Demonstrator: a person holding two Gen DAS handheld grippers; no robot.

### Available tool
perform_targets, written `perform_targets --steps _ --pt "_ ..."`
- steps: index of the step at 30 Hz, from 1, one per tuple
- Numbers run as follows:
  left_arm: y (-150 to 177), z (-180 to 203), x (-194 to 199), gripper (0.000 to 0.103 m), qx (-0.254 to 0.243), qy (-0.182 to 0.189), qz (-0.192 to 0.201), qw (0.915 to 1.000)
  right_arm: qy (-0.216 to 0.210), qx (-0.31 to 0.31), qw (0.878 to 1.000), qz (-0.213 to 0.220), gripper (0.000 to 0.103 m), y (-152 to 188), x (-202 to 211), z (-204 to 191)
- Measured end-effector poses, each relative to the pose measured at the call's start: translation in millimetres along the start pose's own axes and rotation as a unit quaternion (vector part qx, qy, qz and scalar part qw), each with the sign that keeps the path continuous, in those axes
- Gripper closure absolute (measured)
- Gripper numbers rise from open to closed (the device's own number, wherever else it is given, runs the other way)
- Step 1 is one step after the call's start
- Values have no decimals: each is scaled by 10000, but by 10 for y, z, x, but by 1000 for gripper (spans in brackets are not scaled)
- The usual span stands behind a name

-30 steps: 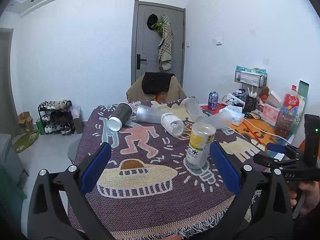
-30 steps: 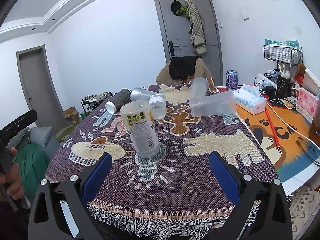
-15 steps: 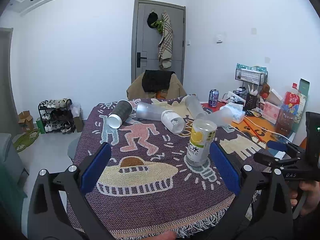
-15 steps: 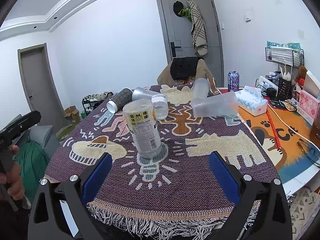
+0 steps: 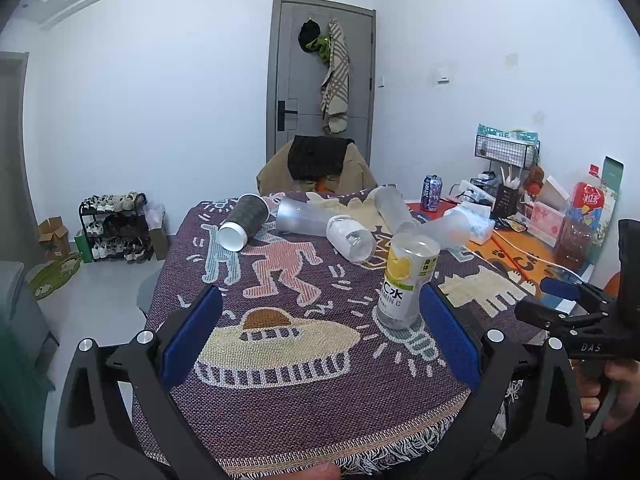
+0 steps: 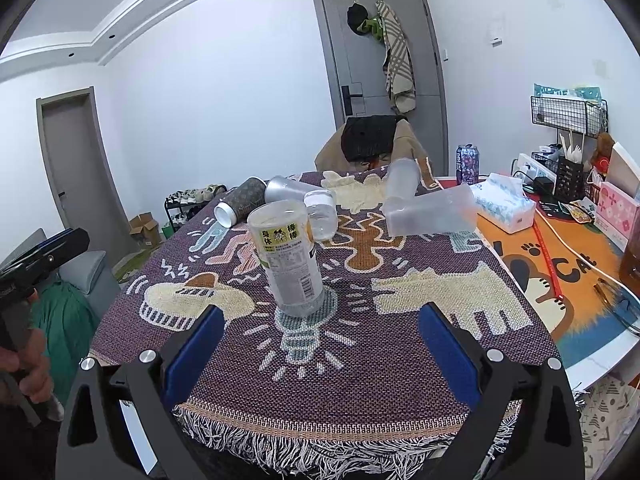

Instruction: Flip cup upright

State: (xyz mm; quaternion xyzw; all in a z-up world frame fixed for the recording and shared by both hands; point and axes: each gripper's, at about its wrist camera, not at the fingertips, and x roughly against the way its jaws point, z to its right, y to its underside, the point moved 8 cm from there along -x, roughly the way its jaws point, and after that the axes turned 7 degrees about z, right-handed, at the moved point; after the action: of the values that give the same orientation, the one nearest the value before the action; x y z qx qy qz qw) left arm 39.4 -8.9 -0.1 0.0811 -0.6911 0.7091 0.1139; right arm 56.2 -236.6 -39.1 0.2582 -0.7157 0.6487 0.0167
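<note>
clear plastic labelled cup [image 6: 291, 259] stands on woven tasselled cloth [image 6: 400, 352]

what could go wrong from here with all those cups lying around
1. The labelled cup stands between the grippers and the lying cups; reaching past could topple it.
2. The dark cup, frosted cup and clear cup lie close together; gripping one may roll its neighbours.
3. Both the left gripper and right gripper are open and empty, so nothing is secured.

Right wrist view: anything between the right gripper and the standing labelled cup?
No. In the right wrist view only bare patterned tablecloth lies between the open right gripper and the labelled cup.
</note>
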Motion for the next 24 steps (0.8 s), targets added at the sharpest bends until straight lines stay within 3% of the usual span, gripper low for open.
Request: perform_targets --steps 24 --pt "44 3 -14 5 9 -8 -38 10000 62 -2 10000 -51 8 48 -39 19"
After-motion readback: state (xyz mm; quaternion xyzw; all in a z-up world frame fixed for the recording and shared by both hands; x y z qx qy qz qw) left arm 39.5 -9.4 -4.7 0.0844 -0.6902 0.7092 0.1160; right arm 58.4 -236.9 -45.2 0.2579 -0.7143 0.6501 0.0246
